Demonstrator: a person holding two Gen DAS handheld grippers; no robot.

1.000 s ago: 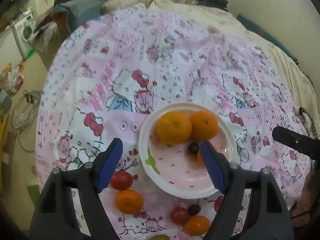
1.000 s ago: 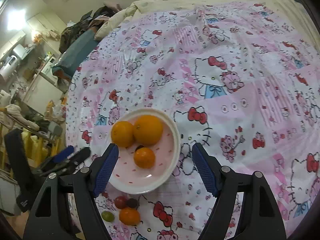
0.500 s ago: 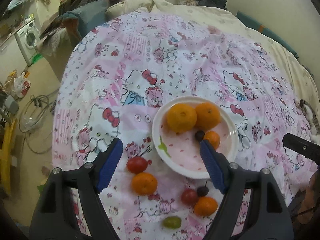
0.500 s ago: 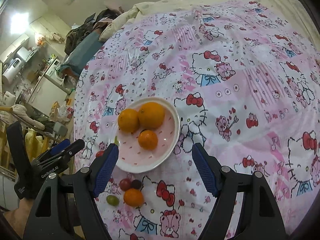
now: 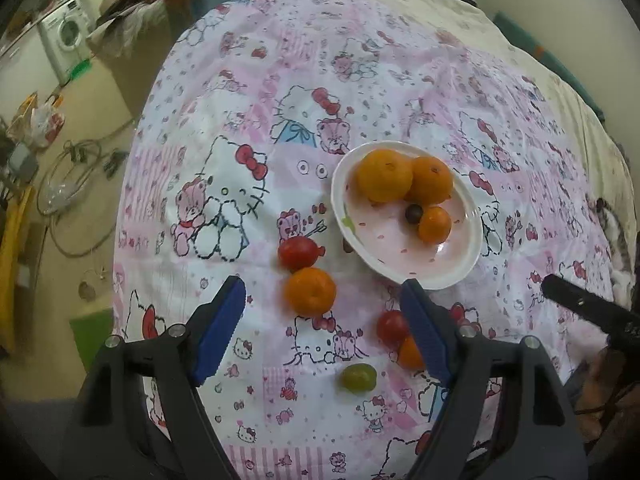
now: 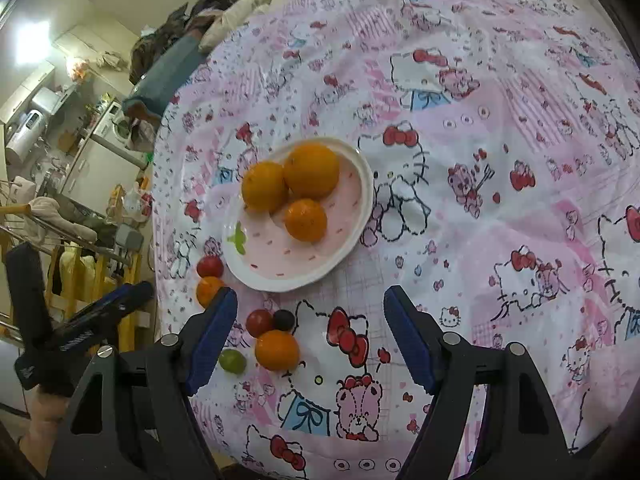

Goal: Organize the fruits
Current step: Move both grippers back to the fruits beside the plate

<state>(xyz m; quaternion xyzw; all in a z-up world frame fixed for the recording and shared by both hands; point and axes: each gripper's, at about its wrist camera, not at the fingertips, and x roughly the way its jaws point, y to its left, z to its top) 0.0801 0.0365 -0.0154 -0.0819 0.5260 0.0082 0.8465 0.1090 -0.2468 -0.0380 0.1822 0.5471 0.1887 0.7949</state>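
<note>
On the bed, toward its near edge, the left hand-held gripper hangs wide open and empty above a loose mandarin and tomato. Right of them sits the plate holding oranges. The right hand-held gripper is likewise open, empty.

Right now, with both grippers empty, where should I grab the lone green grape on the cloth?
Take the green grape across its short middle, coming from above with the open left gripper. It lies alone on the flat tablecloth, clear of the cherry tomato and small orange beside it. It looks small and soft, so close gently.
</note>
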